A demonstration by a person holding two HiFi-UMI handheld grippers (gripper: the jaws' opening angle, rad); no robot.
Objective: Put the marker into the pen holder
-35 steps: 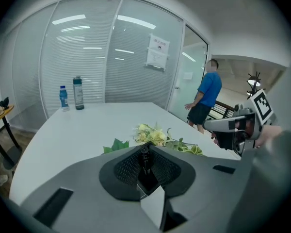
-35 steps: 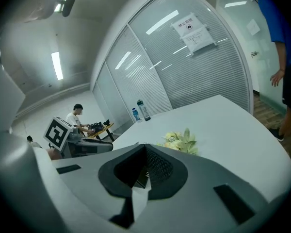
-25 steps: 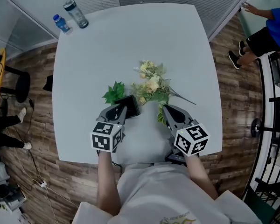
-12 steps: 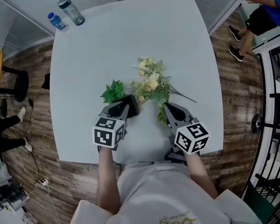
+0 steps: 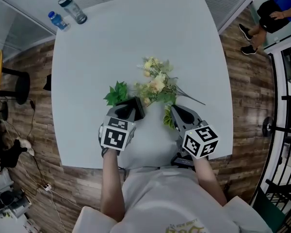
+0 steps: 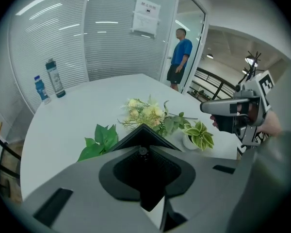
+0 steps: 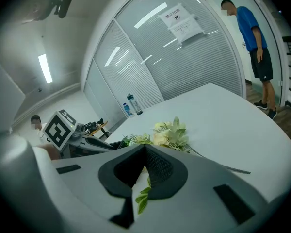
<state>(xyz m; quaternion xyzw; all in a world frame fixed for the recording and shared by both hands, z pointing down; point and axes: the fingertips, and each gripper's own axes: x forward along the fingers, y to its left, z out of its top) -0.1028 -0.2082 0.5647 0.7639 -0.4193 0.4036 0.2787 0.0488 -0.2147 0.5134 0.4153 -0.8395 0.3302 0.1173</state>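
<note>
Upper left of the head view: a clear bottle and a smaller blue bottle stand side by side at the far corner of the white desk.

Lower left of centre: left hand-held gripper, tilted steeply down. Its jaws stand partly apart and pinch a small dark thing at their tips. This is the marker, though only a round end of it shows in the left gripper view. Just past the tips sits the black pen holder, one corner peaking above the jaws in that view. Whether the marker is inside the rim, I cannot tell.

A green leaf sprig lies just beside the holder, to its upper left.

Centre: a bunch of pale flowers lies on the desk, one thin stem trailing right.

Right of centre: a small potted plant with striped leaves sits just beside the right hand-held gripper. Those jaws are closed tip to tip, gripping nothing — leaves show through the gap below the tips.

Far upper right: a person in a blue top, on the wood floor.
</note>
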